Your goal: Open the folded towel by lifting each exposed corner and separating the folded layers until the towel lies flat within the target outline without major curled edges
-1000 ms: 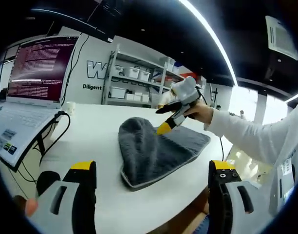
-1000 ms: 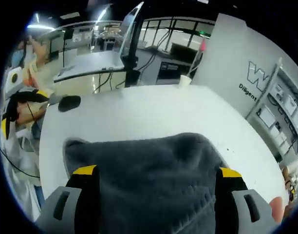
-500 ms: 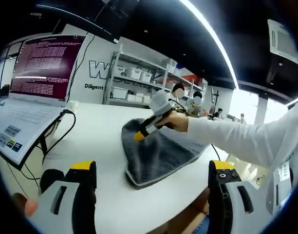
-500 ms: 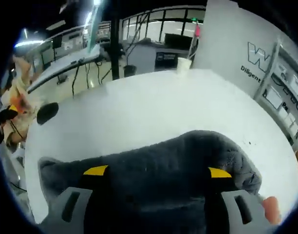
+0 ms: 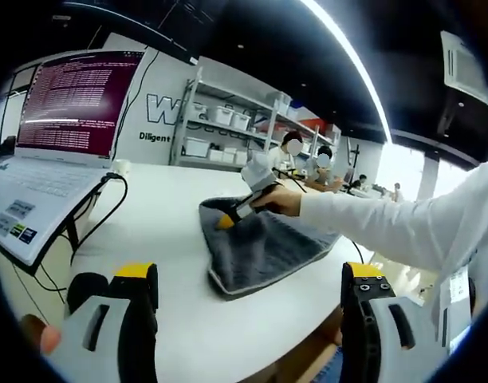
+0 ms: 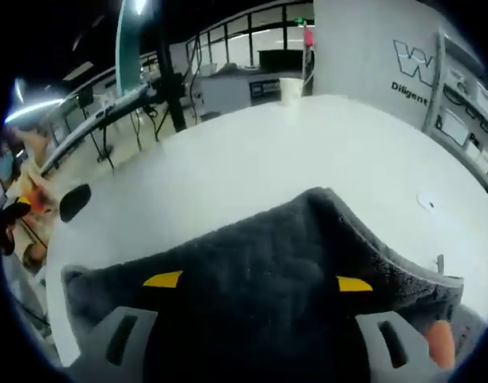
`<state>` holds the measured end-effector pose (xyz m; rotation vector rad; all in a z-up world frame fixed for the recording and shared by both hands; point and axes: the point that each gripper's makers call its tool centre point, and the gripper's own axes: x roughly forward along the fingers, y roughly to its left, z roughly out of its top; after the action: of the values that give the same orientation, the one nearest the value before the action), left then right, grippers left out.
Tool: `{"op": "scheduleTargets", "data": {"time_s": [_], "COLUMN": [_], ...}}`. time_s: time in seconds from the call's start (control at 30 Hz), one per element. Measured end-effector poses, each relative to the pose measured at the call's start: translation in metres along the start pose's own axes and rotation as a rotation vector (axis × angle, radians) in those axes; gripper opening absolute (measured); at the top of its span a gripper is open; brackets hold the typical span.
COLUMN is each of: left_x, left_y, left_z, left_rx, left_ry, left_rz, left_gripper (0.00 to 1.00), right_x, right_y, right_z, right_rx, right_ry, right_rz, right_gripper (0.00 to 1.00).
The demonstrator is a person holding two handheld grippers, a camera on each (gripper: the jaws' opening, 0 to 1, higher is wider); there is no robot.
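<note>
Under the right claw (image 6: 258, 281) lies the towel (image 6: 308, 247).

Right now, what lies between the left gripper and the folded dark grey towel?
In the left gripper view, only bare white tabletop lies between the open left gripper and the folded dark grey towel; the right gripper is on its far side.

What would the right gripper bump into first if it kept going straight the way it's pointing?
Most likely the grey towel: the right gripper points down onto it, its yellow-tipped fingers spread just over the cloth. The white table lies under it.
</note>
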<state>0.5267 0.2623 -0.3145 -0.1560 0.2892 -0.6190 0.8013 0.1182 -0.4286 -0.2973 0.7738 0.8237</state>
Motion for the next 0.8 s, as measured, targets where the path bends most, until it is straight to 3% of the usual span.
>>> {"op": "scheduleTargets", "data": {"time_s": [0.1, 0.33, 0.67, 0.8], "left_x": [0.001, 0.001, 0.005, 0.005], "left_y": [0.0, 0.006, 0.008, 0.006], "left_z": [0.0, -0.001, -0.009, -0.01], "left_rx": [-0.004, -0.022, -0.038, -0.042], "left_ry": [0.002, 0.005, 0.018, 0.024], "left_rz": [-0.007, -0.012, -0.012, -0.019], "left_gripper": [0.94, 0.94, 0.94, 0.94], "right_x": [0.0, 0.0, -0.006, -0.008], "right_y": [0.0, 0.007, 0.018, 0.021], "right_z": [0.001, 0.007, 0.01, 0.009], "right_rx": [-0.013, -0.067, -0.285, -0.319], "right_ry": [-0.011, -0.025, -0.025, -0.023], "right_rz": [0.007, 0.023, -0.02, -0.036], "right_gripper": [0.63, 0.3, 0.06, 0.05]}}
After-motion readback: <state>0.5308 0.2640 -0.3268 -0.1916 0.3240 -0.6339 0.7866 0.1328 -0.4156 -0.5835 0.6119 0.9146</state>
